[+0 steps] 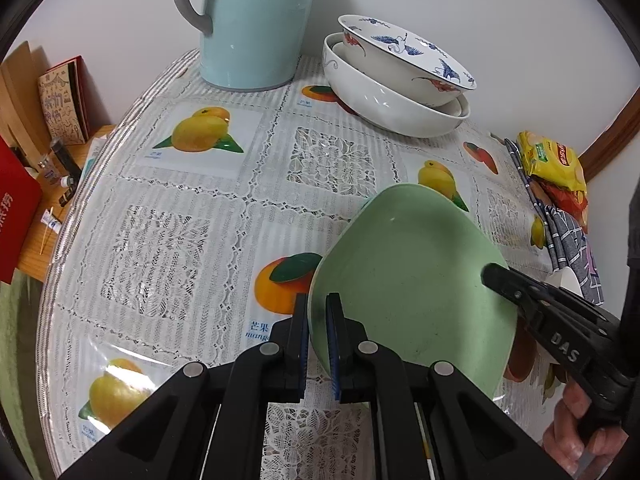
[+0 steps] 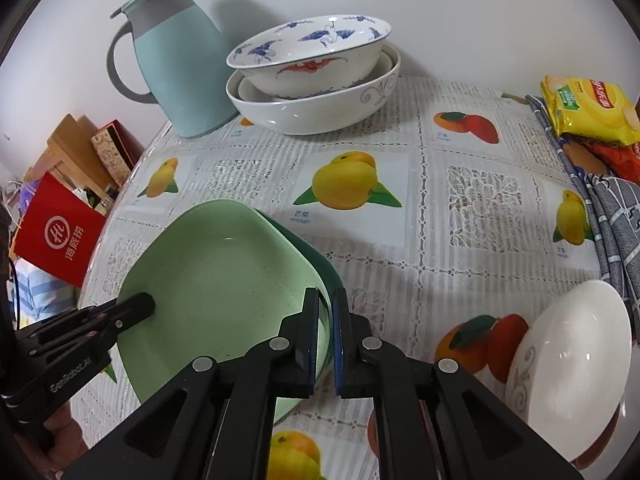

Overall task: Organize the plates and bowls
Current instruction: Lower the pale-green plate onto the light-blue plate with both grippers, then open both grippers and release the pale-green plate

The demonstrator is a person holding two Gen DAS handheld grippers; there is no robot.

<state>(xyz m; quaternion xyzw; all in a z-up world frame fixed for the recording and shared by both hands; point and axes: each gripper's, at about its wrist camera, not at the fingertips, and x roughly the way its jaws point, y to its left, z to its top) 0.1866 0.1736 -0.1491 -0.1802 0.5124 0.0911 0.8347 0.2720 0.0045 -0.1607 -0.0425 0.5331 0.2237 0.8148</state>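
You hold one green plate by two opposite rims.

Your left gripper [image 1: 317, 312] and right gripper [image 2: 326, 308] are both clamped on the smooth, rounded-square green plate [image 2: 224, 280], low in the frame over the lace-patterned surface [image 2: 440, 264]; glossy stacked bowls [image 2: 316, 80] sit at the top.

table centre [image 2: 440, 248]: bare cloth, open passage | far edge: jug [image 2: 176, 68] and stacked bowls [image 2: 316, 80] touching, against the wall | right edge: folded cloth [image 2: 608, 216], snack packets [image 2: 588, 108] | near right: white bowl [image 2: 572, 360] tilted on its side | near left: green plate [image 2: 216, 280] held at both rims, blocks that quarter
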